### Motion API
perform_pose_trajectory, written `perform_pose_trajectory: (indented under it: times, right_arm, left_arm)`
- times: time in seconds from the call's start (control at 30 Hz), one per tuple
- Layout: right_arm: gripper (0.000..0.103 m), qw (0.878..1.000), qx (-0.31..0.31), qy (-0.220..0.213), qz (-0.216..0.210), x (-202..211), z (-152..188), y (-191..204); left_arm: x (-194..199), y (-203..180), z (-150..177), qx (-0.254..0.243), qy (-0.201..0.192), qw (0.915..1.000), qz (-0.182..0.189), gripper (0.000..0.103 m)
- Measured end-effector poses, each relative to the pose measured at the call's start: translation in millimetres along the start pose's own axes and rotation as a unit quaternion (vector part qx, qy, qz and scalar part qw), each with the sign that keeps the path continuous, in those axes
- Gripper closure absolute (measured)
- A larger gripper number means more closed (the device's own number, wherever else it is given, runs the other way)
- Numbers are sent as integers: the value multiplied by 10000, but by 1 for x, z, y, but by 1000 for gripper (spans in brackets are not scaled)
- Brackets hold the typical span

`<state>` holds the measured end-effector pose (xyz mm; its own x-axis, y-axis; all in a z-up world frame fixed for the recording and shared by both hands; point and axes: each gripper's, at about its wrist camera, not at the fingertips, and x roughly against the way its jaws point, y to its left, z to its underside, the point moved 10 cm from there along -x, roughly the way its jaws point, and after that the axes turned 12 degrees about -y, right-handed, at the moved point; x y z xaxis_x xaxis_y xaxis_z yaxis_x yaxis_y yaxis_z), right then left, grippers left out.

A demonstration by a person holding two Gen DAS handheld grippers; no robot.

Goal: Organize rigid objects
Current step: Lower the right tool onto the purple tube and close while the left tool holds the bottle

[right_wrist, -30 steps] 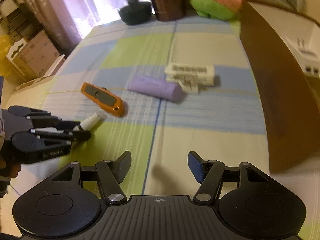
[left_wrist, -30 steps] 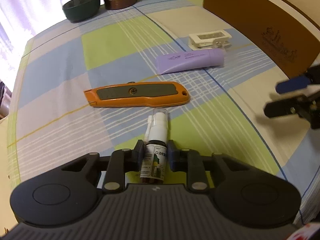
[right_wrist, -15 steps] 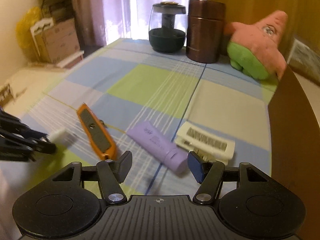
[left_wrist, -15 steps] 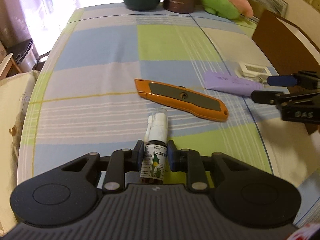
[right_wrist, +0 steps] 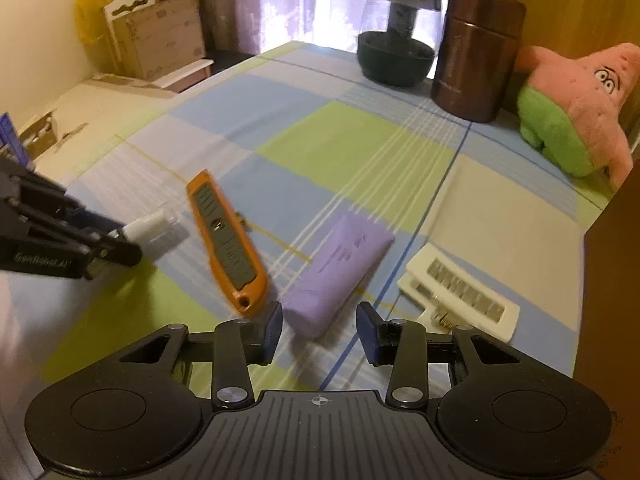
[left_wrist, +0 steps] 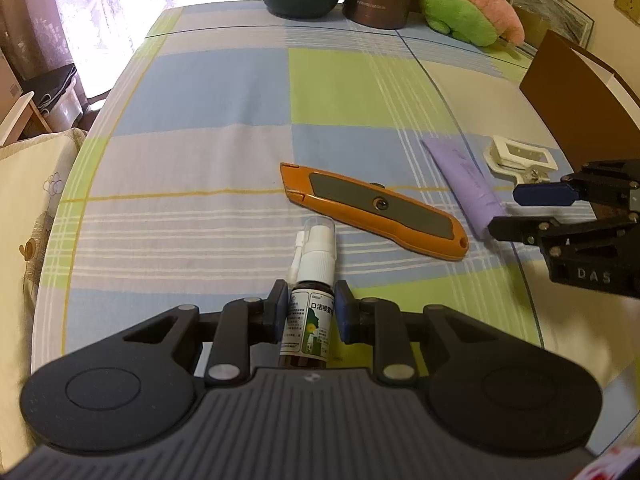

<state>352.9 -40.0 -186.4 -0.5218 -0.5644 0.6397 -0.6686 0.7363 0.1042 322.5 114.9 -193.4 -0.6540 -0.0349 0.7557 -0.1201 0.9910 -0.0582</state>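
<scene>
Nearest the left wrist camera, the left gripper point(left_wrist: 311, 312) was clamped on a small brown spray bottle point(left_wrist: 307, 328), pads pressing its labelled body, the white nozzle and clear cap jutting forward. The bottle looked light and stiff, its smooth sides probably slippery, so a hold low on the body seemed sounder than one on the thin nozzle.

In the right wrist view, the right gripper point(right_wrist: 319, 330) was closing, its jaws at middling width, with the capped end of the purple tube point(right_wrist: 339, 270) between the fingers but not yet pressed. The tube lay flat on the checked tablecloth point(right_wrist: 344, 144); it seemed soft-walled and light, firmest near the cap.

Just left of it lay the orange utility knife point(right_wrist: 226, 240), hard-shelled with a grey ribbed grip. To the right sat a white plastic clip point(right_wrist: 456, 294), flat and rectangular. Farther off stood a glass-domed jar point(right_wrist: 396, 36), a brown metallic canister point(right_wrist: 476, 52) and a pink-and-green plush star point(right_wrist: 576, 108).
</scene>
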Motion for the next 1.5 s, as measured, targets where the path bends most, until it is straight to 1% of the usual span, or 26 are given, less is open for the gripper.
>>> perform_pose_trajectory:
  times: [0.1, 0.23, 0.4, 0.5, 0.63, 0.8, 0.87, 0.9, 0.93, 1.1, 1.27, 1.4, 1.5]
  right_arm:
    - [65, 9979, -651, 27, -6, -8, -5, -7]
    - [64, 9893, -1449, 151, -61, -16, -10, -12]
    - [61, 9774, -2106, 196, 25, -21, -17, -21]
    - [59, 9705, -2398, 261, -32, -23, -22, -24]
    - [58, 9713, -2335, 274, 365, -30, -27, -33]
    - [58, 9732, -2195, 285, 628, -37, -25, -42]
    - [64, 9765, -2039, 282, 640, -36, -24, -43]
    - [72, 9787, -1924, 305, 649, -36, -22, -42]
    - [74, 9816, -1765, 340, 643, -35, -21, -42]
    - [75, 9882, -1377, 518, 423, -19, -9, -46]
    - [75, 9896, -1235, 723, 126, 4, 13, -36]
    - [74, 9904, -1191, 658, 229, 6, 14, -29]
    - [70, 9901, -1219, 613, 339, 0, 9, -28]
  left_arm:
    - [-1, 1, -2, 19, -7, 10000, -17, 82]
    - [-5, 4, -3, 59, 7, 10000, -60, 82]
    - [-8, 8, -4, 123, 17, 9999, -110, 82]
    - [-9, 11, -4, 152, 23, 9998, -133, 82]
    - [-12, 14, -4, 161, 39, 9997, -166, 82]
    - [-14, 14, -6, 164, 49, 9997, -201, 82]
    - [-14, 14, -7, 173, 51, 9996, -214, 82]
    - [-14, 14, -6, 174, 51, 9996, -215, 82]
    - [-13, 14, -6, 172, 52, 9996, -215, 82]
    - [-13, 13, -6, 144, 59, 9996, -217, 82]
    - [-13, 13, -5, 128, 60, 9997, -193, 82]
    - [-14, 12, -6, 113, 69, 9997, -203, 82]
    - [-14, 11, -6, 92, 97, 9997, -224, 82]
